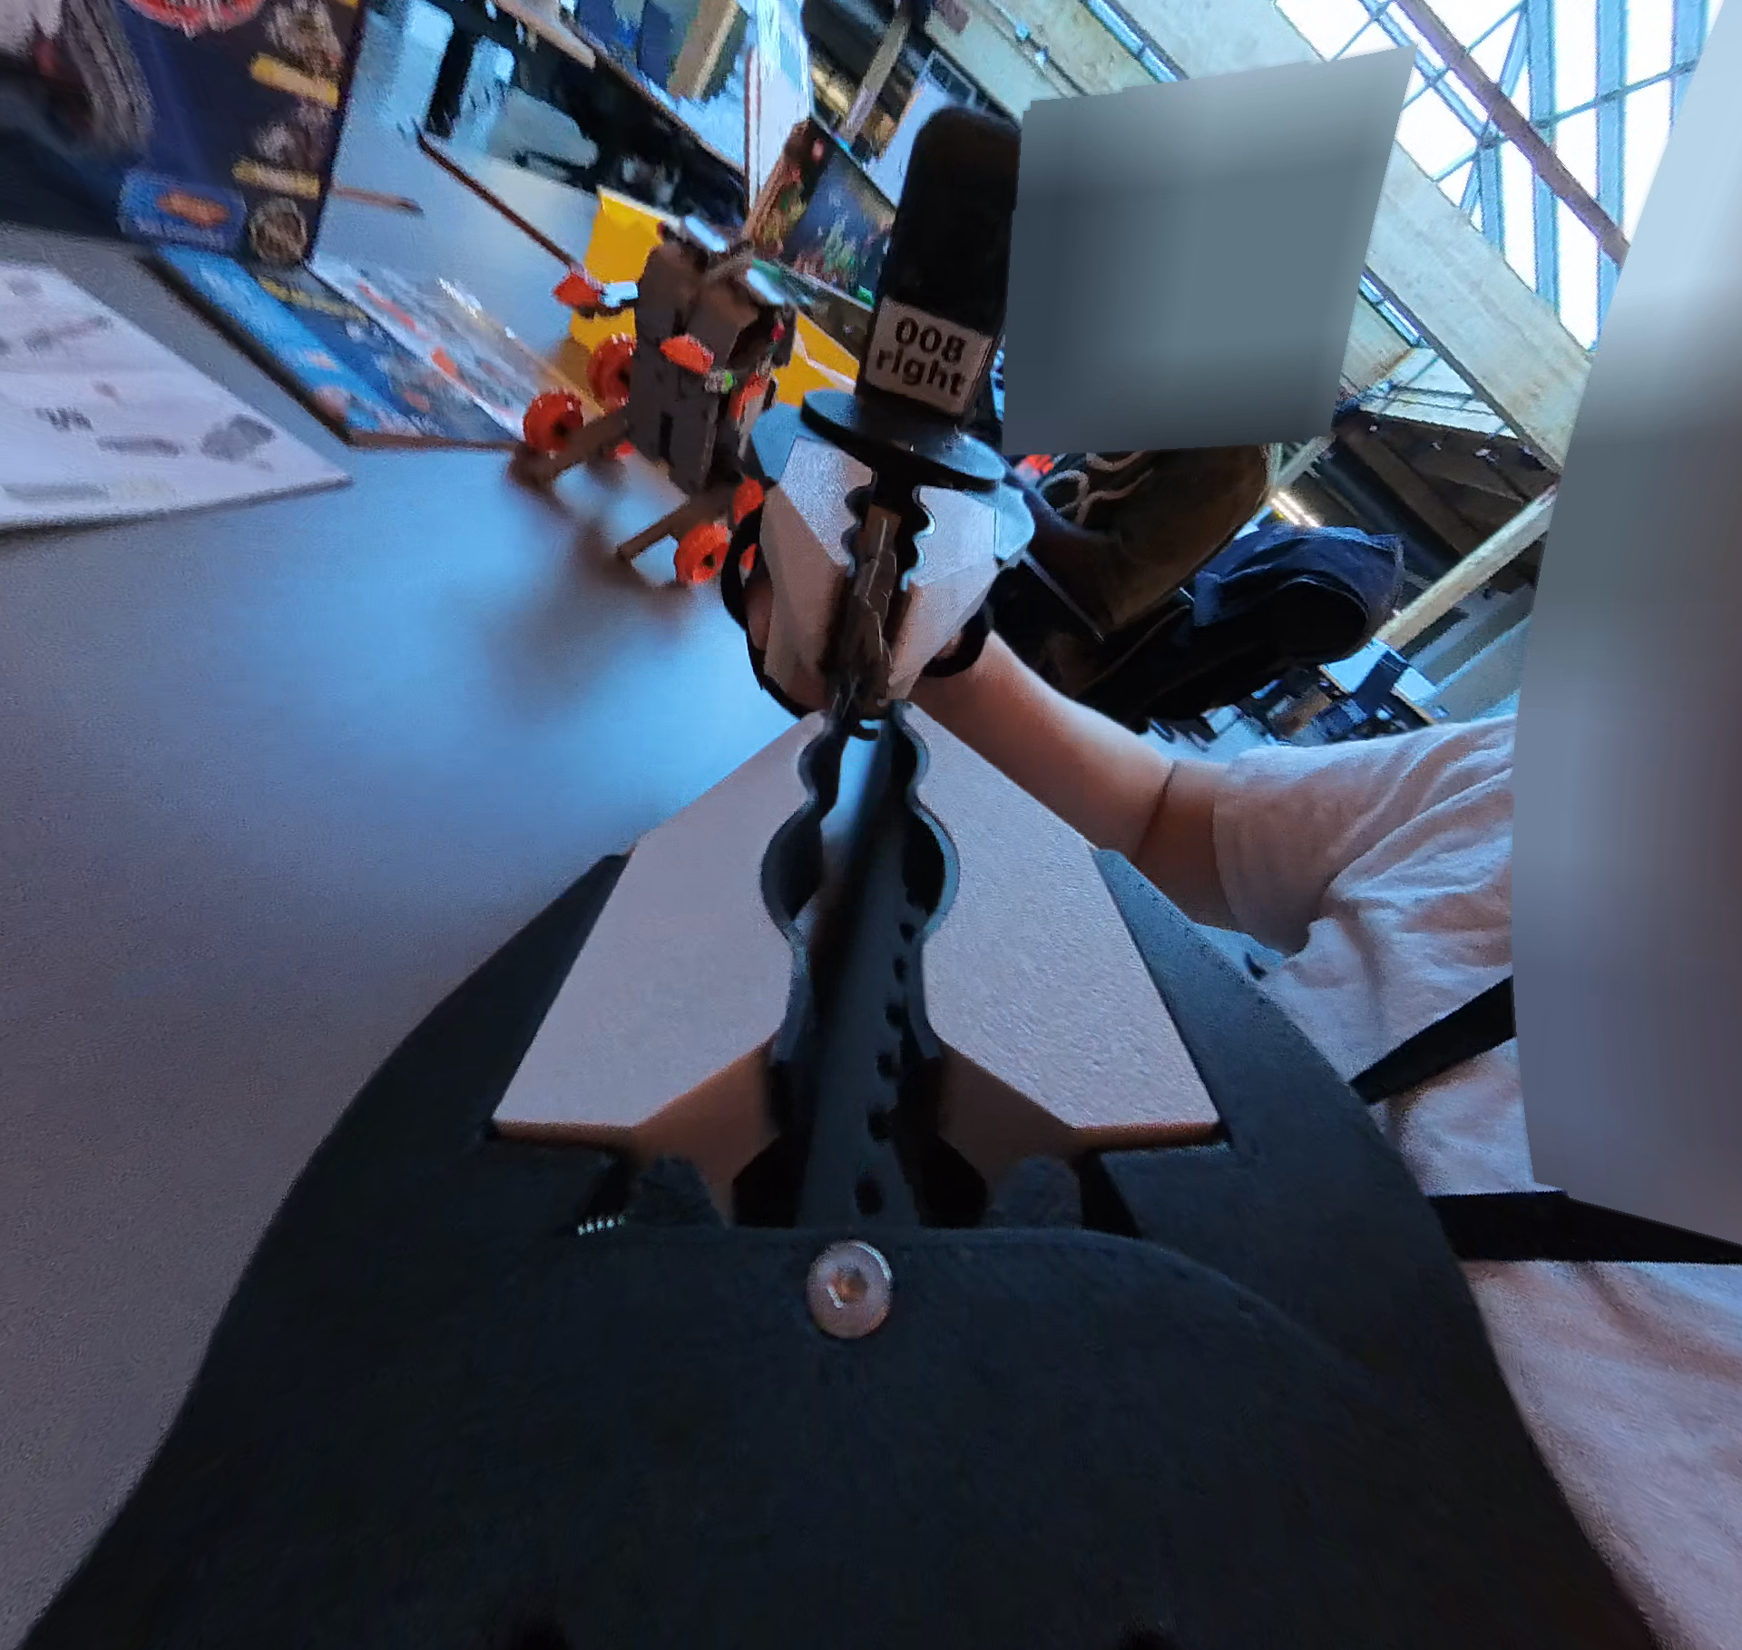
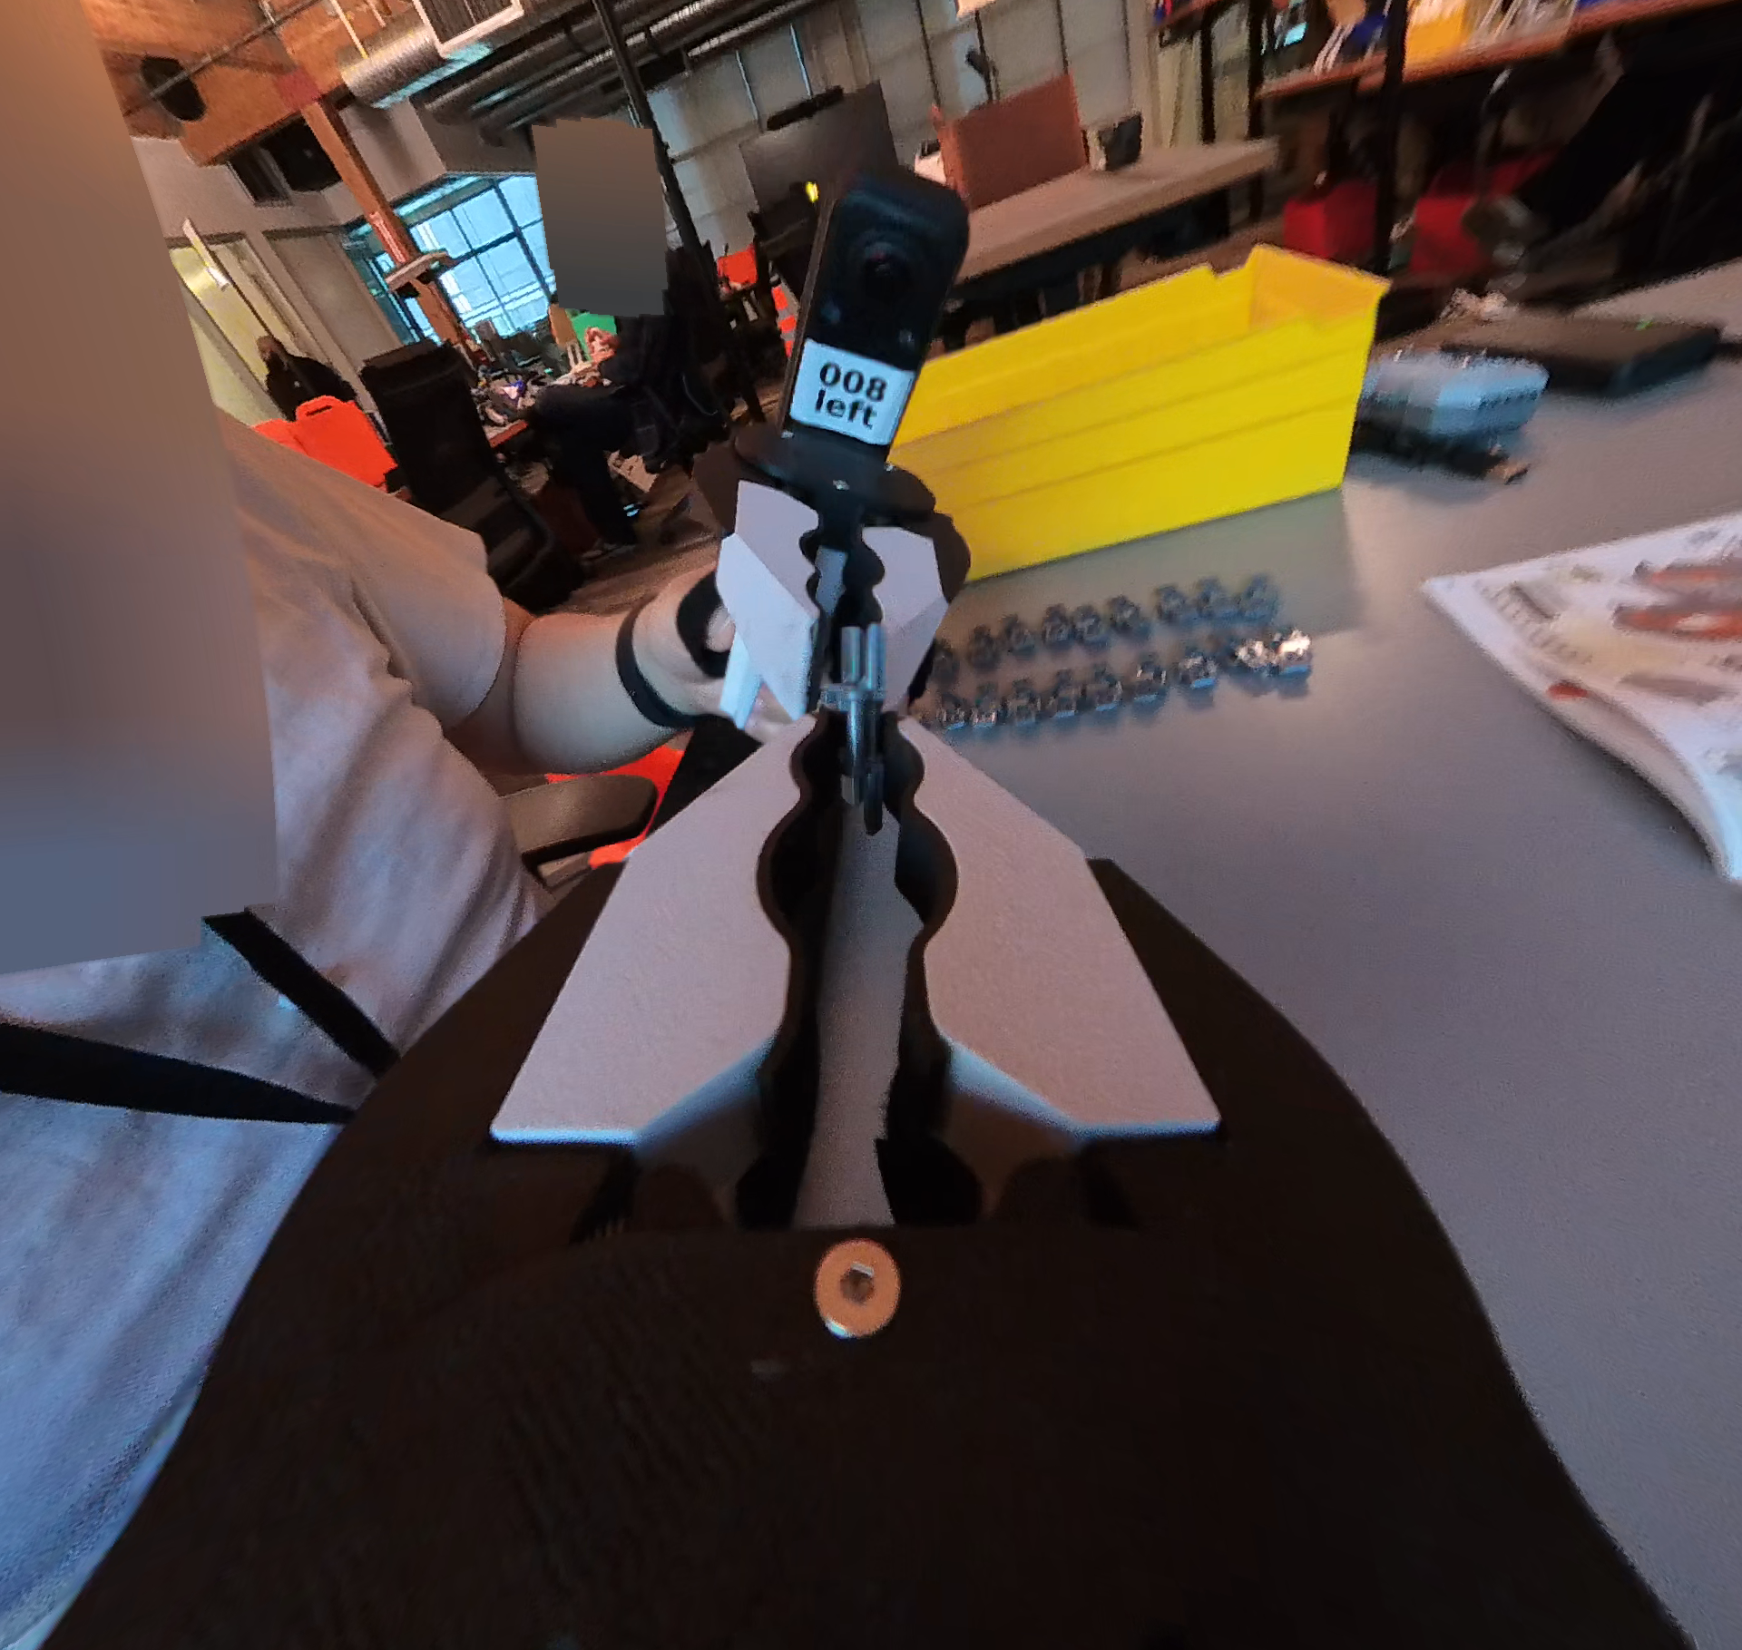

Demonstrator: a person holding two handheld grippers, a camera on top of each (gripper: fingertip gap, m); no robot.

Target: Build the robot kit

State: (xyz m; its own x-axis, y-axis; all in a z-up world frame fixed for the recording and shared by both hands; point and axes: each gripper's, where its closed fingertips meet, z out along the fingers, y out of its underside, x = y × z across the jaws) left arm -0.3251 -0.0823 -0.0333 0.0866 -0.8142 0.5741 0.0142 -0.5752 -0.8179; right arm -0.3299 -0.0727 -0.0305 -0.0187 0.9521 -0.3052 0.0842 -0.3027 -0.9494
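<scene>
Small grey-and-black toy piece point(image 2: 860, 728), upright, pinched between both grippers' fingers point(image 2: 999, 973)

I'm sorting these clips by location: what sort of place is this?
Probably a shared workshop or makerspace: long worktables, stocked storage shelves, exposed ceiling ducts, and a brick-built wheeled model on the grey table.

On the grey counter point(image 2: 1320, 851) we see a yellow plastic bin point(image 2: 1159, 408), two rows of small grey brick pieces point(image 2: 1112, 653) in front of it, and an open instruction booklet point(image 2: 1621, 653) to the right. We also see a dark brick-built vehicle with orange wheels point(image 1: 679, 380), a blue toy box point(image 1: 226, 97) and a printed sheet point(image 1: 123, 408).
</scene>
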